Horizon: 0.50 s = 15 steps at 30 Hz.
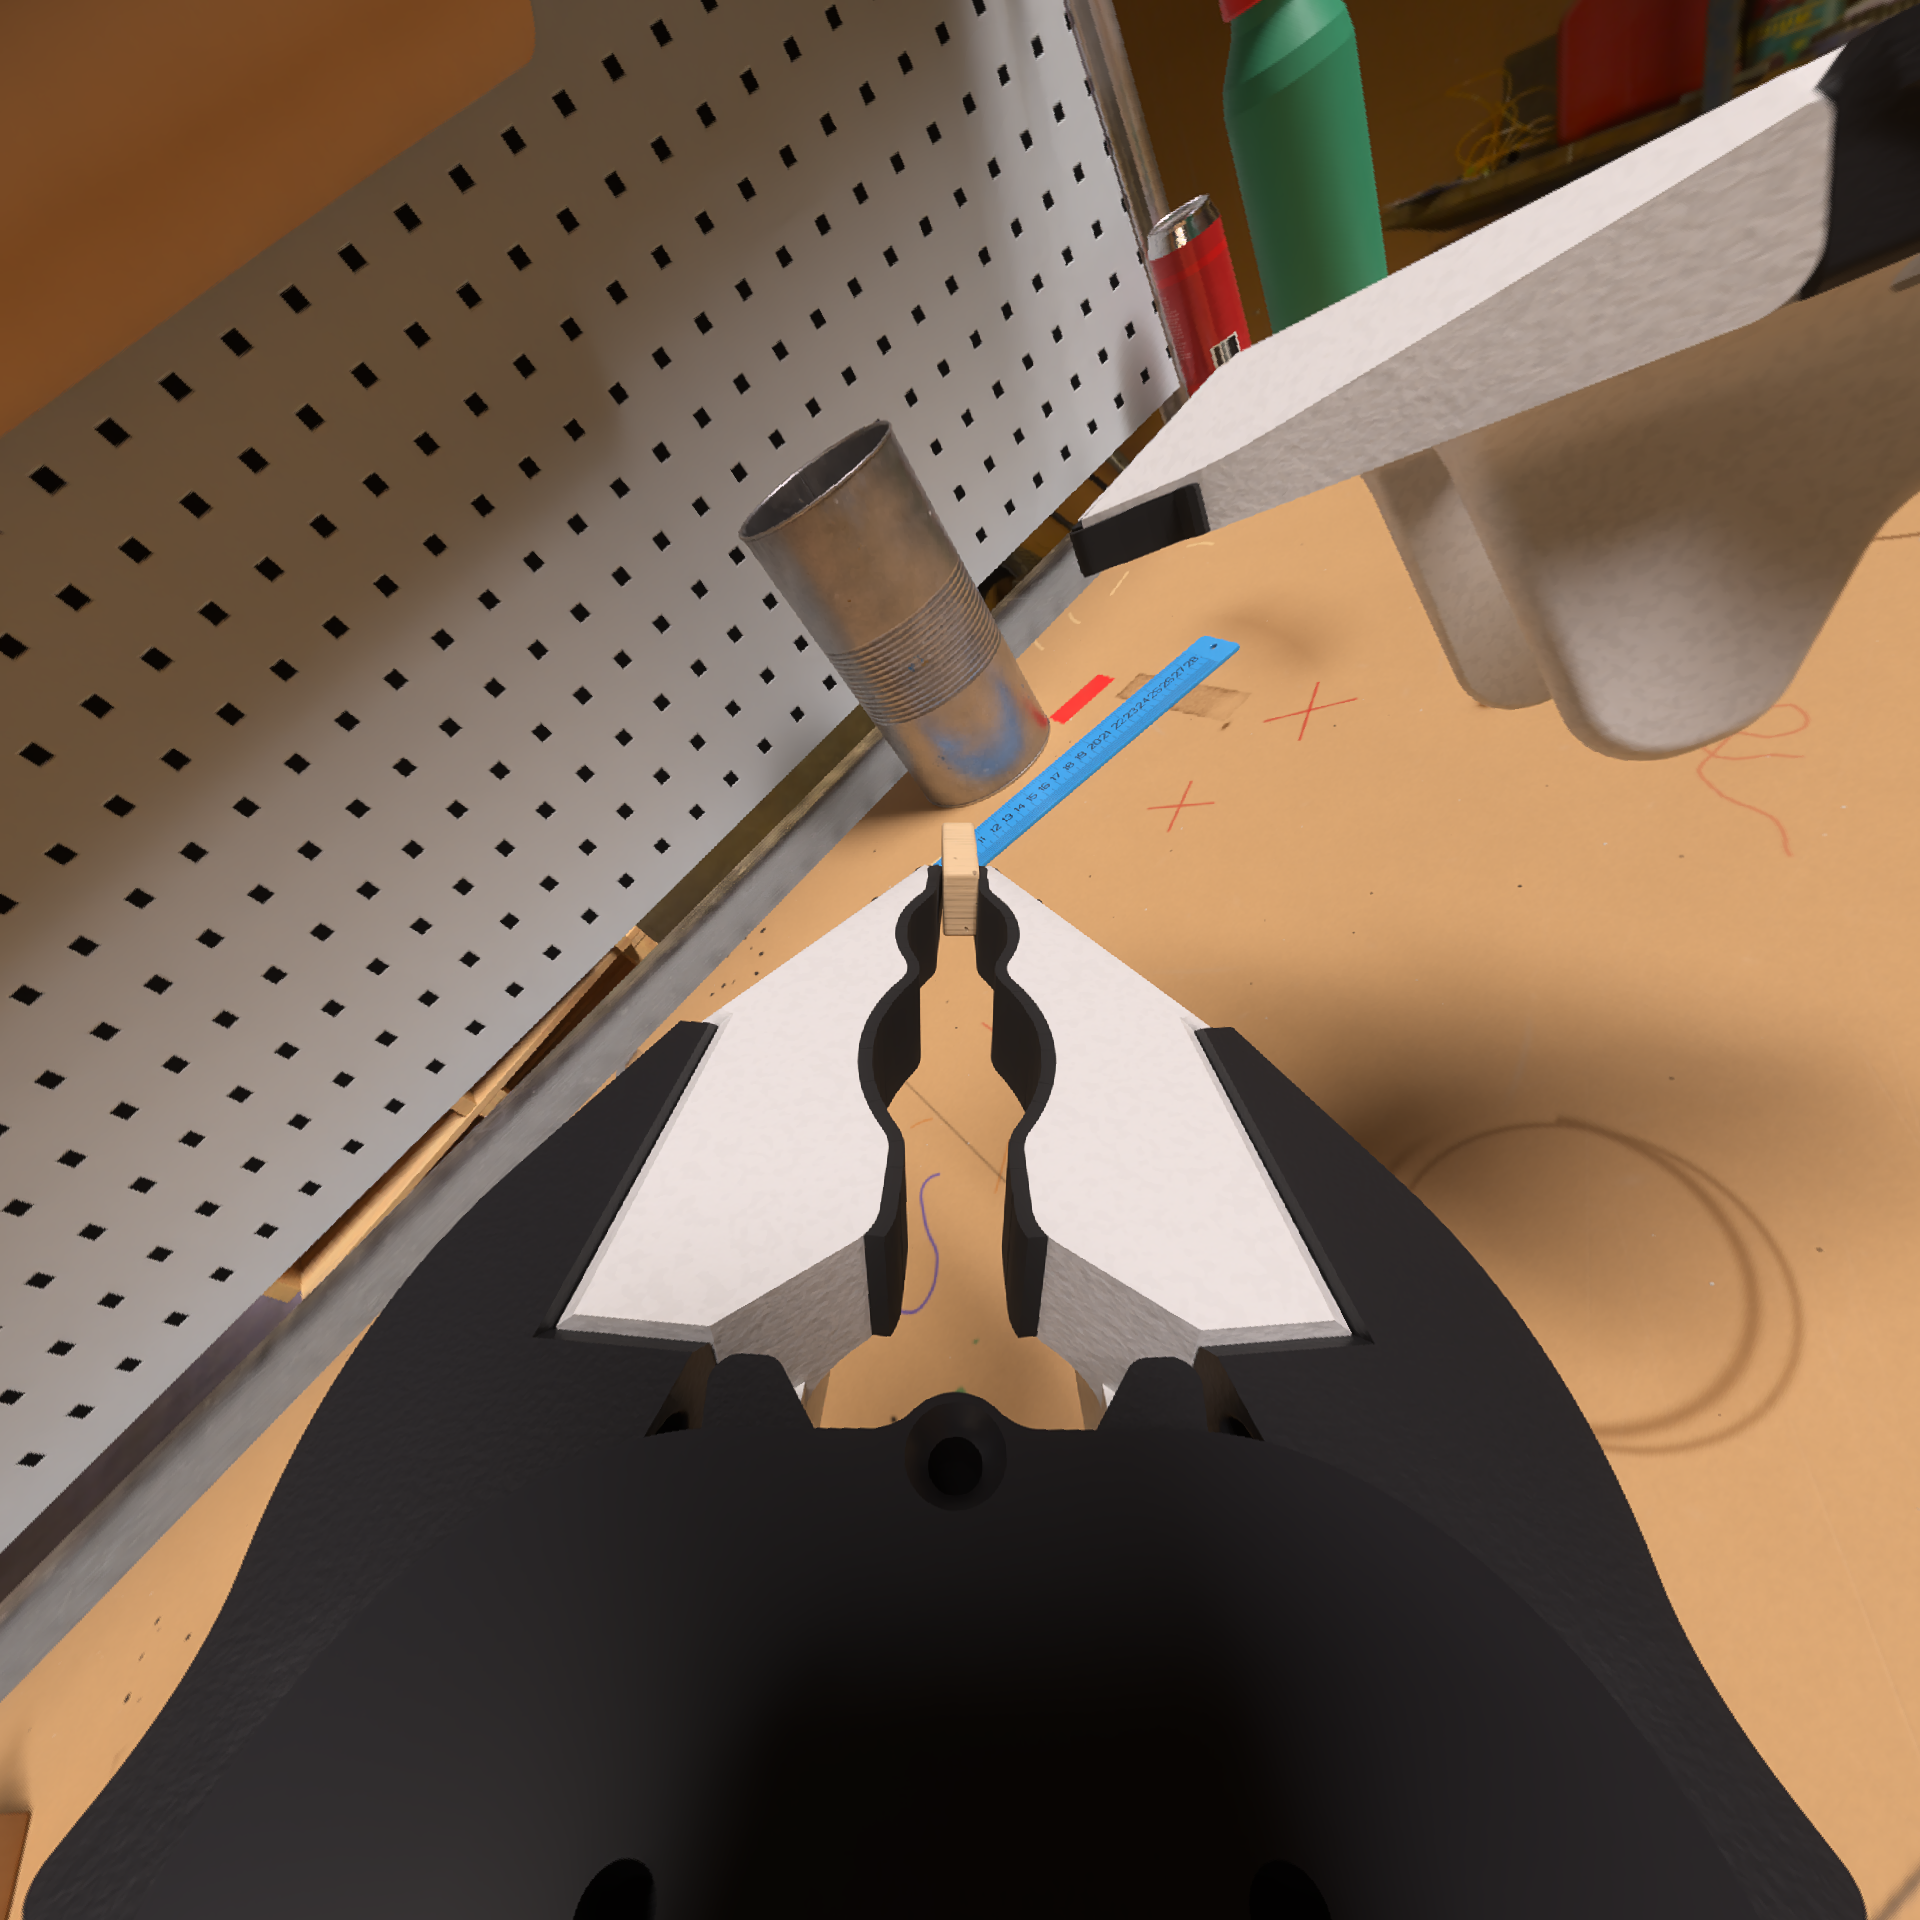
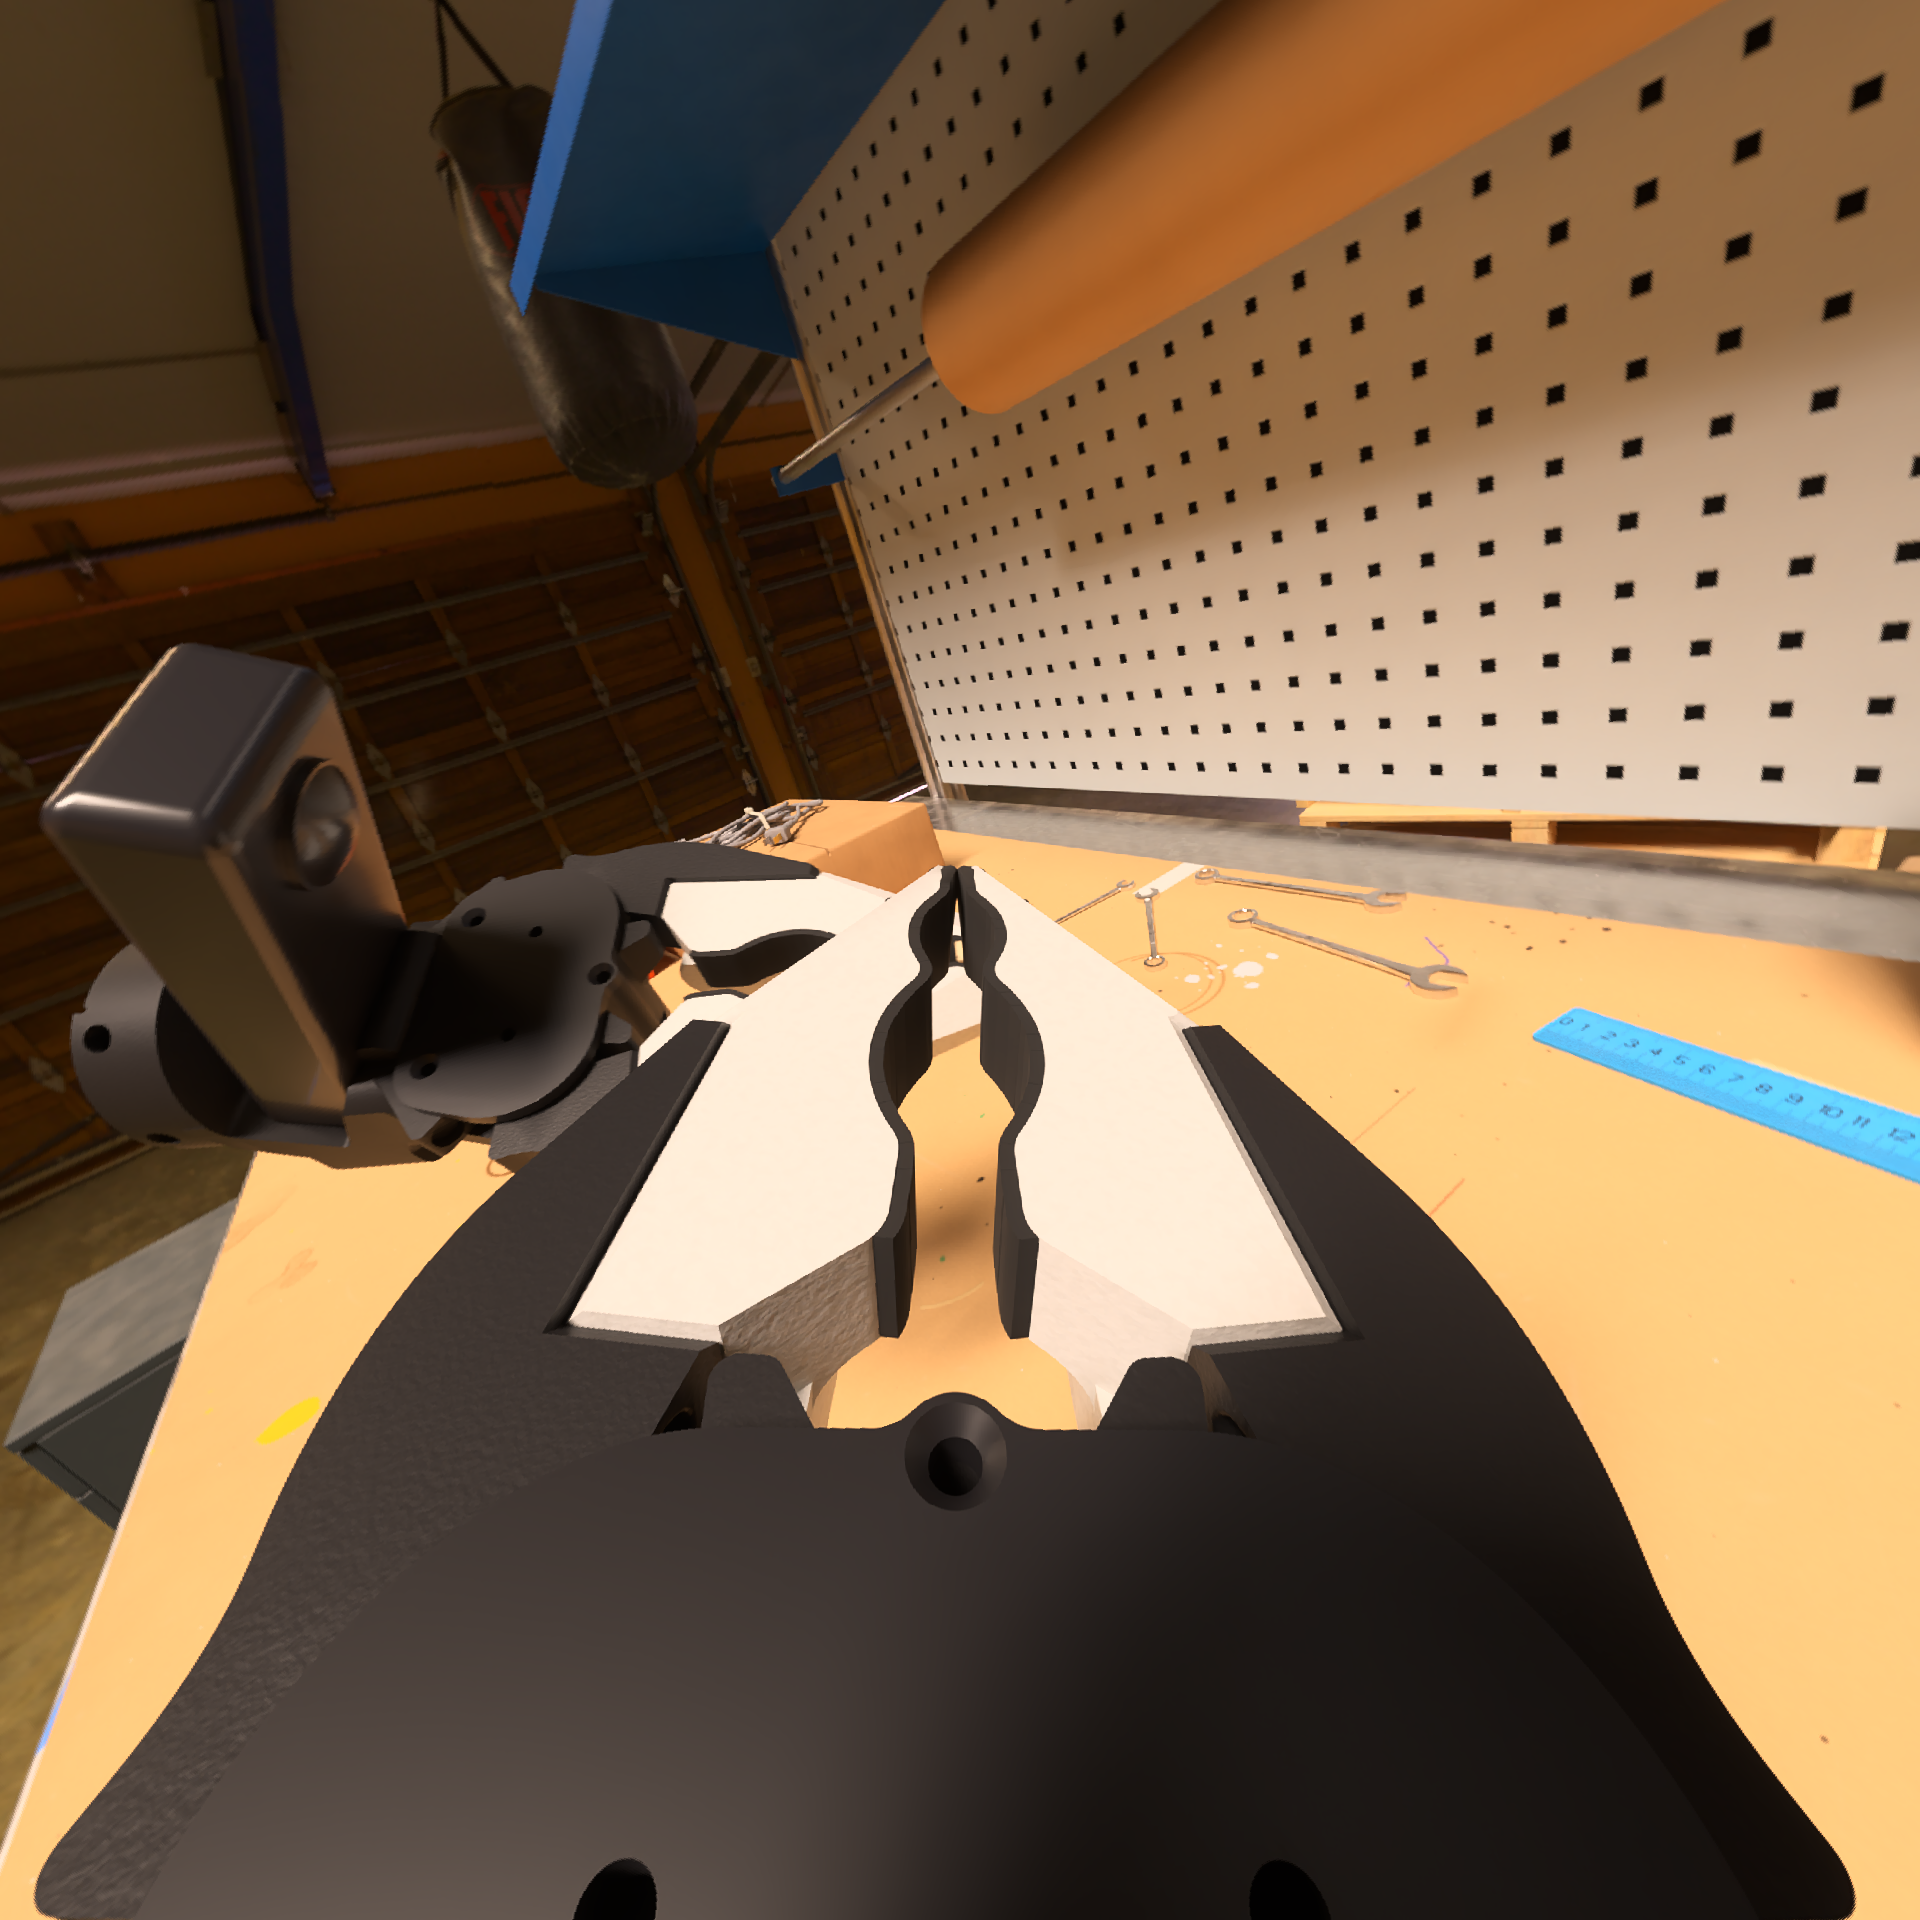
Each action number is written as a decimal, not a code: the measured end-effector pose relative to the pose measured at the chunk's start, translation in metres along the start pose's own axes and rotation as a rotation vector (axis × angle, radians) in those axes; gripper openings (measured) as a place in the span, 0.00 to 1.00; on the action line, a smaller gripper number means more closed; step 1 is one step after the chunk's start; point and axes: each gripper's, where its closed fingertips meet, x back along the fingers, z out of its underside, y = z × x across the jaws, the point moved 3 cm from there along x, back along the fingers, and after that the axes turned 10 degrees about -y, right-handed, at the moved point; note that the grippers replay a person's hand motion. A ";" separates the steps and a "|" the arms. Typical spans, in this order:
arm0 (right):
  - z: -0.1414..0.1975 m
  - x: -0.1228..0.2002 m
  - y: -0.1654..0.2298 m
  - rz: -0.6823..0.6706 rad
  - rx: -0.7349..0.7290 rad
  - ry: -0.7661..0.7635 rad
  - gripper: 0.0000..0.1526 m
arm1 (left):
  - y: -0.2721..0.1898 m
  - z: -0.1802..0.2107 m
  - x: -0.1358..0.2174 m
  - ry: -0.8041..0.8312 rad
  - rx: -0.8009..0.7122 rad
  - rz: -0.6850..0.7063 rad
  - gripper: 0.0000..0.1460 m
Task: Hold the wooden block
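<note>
My left gripper (image 1: 958, 881) is shut on a small pale wooden block (image 1: 958, 878), pinched upright between its fingertips above the tan workbench (image 1: 1351, 987). In the left wrist view my right gripper (image 1: 1138, 530) reaches in from the upper right, higher up and apart from the block. In the right wrist view my right gripper (image 2: 956, 878) is shut with its tips together and nothing between them. The left gripper's dark body (image 2: 416, 956) lies to its left, its fingers partly hidden behind my right fingers. The block does not show clearly there.
A metal cup (image 1: 894, 613) stands just beyond the block by the white pegboard (image 1: 416, 520). A blue ruler (image 1: 1112, 738) lies on the bench; it also shows in the right wrist view (image 2: 1725, 1091). A red can (image 1: 1195, 291) and a green bottle (image 1: 1299, 156) stand farther back. Wrenches (image 2: 1340, 945) lie near the pegboard.
</note>
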 end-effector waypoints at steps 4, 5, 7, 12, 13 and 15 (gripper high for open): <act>0.003 0.003 -0.012 0.041 -0.020 0.015 0.00 | 0.000 -0.003 0.001 -0.007 0.000 0.001 0.03; 0.005 0.003 -0.015 0.045 -0.020 0.029 0.00 | 0.000 -0.003 0.001 -0.005 0.000 0.000 0.03; 0.010 0.002 -0.017 0.049 -0.009 0.061 0.00 | 0.001 -0.002 0.001 -0.002 0.017 0.002 0.03; 0.017 0.000 -0.015 0.040 0.006 0.102 0.00 | 0.002 -0.003 0.002 -0.005 0.032 0.002 0.03; 0.018 0.000 -0.014 0.037 0.014 0.111 0.00 | 0.003 -0.003 0.002 -0.006 0.033 0.001 0.03; 0.021 -0.001 -0.011 0.026 0.034 0.130 0.00 | 0.004 -0.004 0.002 -0.008 0.038 0.000 0.03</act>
